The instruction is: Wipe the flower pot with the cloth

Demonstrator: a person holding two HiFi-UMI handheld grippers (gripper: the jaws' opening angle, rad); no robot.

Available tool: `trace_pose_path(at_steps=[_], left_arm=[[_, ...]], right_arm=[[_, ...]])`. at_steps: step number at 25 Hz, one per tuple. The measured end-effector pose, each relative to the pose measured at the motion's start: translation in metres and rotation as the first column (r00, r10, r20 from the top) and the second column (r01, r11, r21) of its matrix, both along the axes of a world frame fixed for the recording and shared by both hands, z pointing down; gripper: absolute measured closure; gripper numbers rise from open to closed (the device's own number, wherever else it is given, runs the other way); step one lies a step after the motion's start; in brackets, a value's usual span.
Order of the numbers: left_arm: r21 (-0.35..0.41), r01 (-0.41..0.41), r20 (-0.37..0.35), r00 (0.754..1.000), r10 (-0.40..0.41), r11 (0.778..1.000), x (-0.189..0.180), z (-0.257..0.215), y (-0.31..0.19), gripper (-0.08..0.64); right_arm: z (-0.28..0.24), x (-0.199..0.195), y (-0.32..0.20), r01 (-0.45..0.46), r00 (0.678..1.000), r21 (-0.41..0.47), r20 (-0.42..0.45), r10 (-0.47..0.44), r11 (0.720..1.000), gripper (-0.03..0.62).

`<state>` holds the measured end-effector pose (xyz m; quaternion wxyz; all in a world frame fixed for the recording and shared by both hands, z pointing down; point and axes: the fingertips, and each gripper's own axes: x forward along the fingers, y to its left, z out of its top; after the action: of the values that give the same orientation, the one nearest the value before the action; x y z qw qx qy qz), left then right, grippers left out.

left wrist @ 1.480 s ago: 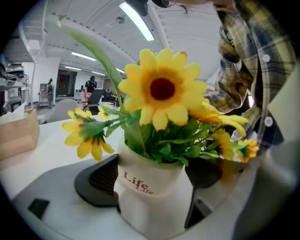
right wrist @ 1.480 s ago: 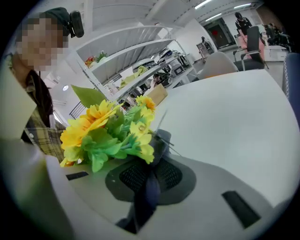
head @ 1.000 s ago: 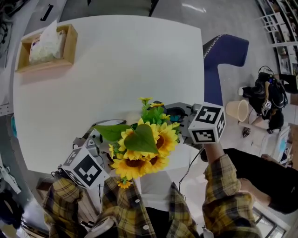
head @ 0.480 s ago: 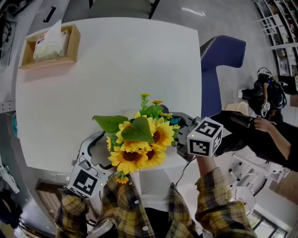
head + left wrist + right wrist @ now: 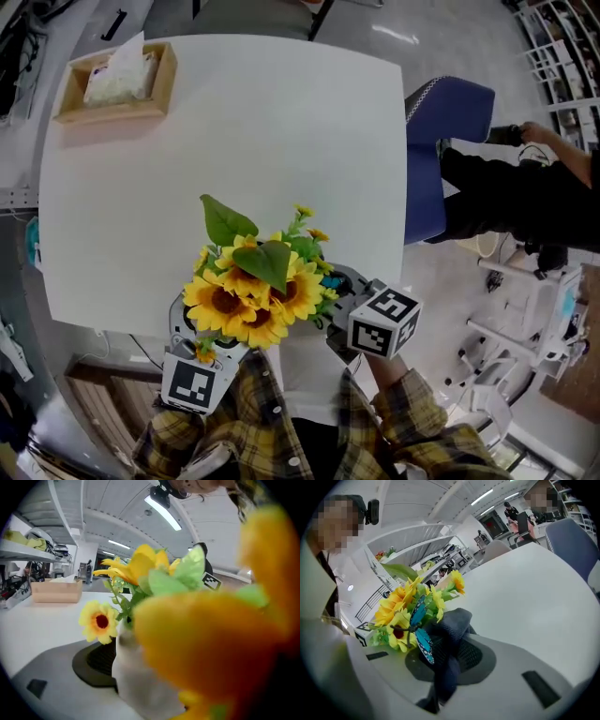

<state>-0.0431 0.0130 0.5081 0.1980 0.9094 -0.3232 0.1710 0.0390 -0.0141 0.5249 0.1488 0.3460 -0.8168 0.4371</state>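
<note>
Flower pot (image 5: 133,667) and sunflowers (image 5: 248,295) sit a little further to our left than half a second ago. The big leaf, which pointed sideways then, now points away from us, so the plant has turned. Both marker cubes have drawn in closer under the blooms.

In the left gripper view the pot shows as a plain white wall below the stems, with a small sunflower just beside its rim. From the head view the flowers cover it completely. It stands at the near edge of the white counter (image 5: 234,122), close to our chest.

Our left claw (image 5: 145,686) has the pot in its grip. The white wall presses on the dark pad of the jaw we can see, and a blurred yellow bloom covers the other.

Our right claw (image 5: 440,686) is clamped on the dark blue cloth (image 5: 452,625), which bunches up against the foliage beside a blue butterfly ornament (image 5: 421,634).

A tissue box (image 5: 117,80) stands at the counter's far left corner, well apart.
</note>
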Motion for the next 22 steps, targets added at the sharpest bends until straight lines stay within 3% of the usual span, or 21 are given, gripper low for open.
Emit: trace_pose_path(at_steps=[10,16,22], left_arm=[[0.071,0.036,0.122,0.992,-0.045,0.997,-0.006,0.006,-0.026,0.144],[0.085,-0.093,0.155,0.985,0.079,0.992,-0.002,0.003,-0.026,0.153],[0.085,-0.246,0.140,0.962,0.233,0.966,0.008,-0.003,-0.012,0.153]], right_arm=[[0.002,-0.016,0.011,0.025,0.999,-0.009,0.029,-0.025,1.000,0.563],[-0.003,0.000,0.002,0.011,1.000,-0.002,0.027,-0.011,1.000,0.563],[-0.015,0.018,-0.017,0.046,0.999,0.025,-0.008,-0.046,0.999,0.563]])
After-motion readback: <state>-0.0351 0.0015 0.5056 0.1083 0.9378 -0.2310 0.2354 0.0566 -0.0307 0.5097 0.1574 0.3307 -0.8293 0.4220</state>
